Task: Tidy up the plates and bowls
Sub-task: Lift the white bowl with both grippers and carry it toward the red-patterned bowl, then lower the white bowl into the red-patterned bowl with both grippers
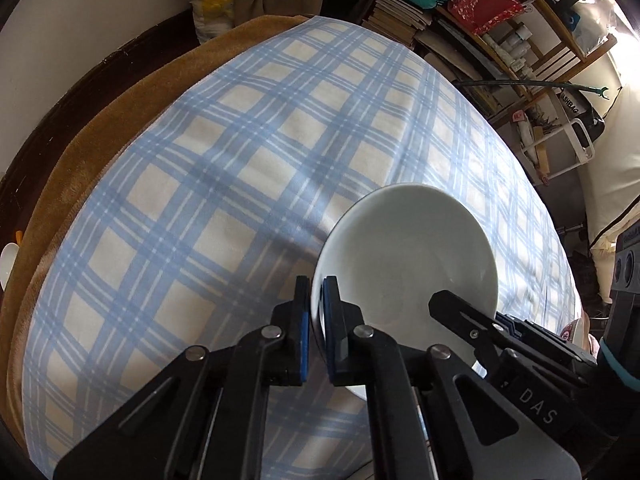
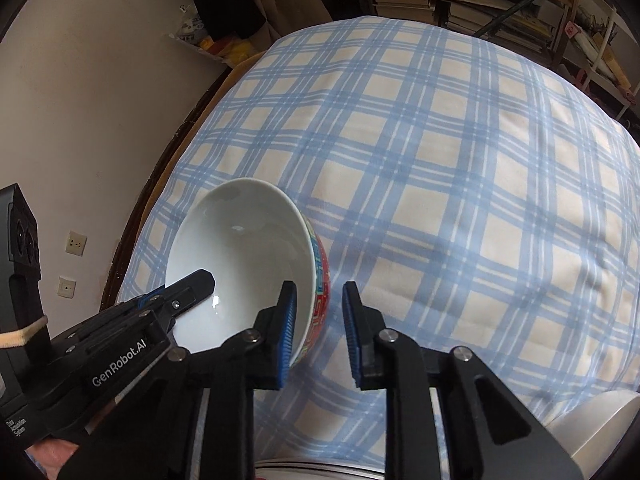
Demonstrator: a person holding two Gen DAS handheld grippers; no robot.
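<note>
Left tongs [image 1: 317, 304] sit clenched on the near rim of the bowl [image 1: 404, 264], one pad inside the wall and one outside, a thin edge pinch only. Right tongs [image 2: 319, 308] are released: the left pad is inside the same bowl [image 2: 240, 264], the right pad hangs outside its red patterned wall with a visible gap, so that side carries no load as far as I can judge. Bowl is tilted, mouth toward the cameras, apparently lifted off or barely resting on the blue plaid cloth [image 1: 224, 184] over the counter; contact underneath is hidden. Main risk: glazed porcelain in a rim-only pinch pivots around the pads and slips out, especially if the left wrist rotates or moves fast. Second risk: the two tongs are close together on one rim, so closing the right set may knock the left one or lever the bowl out of its hold. Third: the cloth is soft and rumpled over a brown blanket [image 1: 92, 136], so a bowl put down tilted can roll. A white plate edge [image 2: 592, 432] shows at the near corner; swinging the bowl low there could chip both.
</note>
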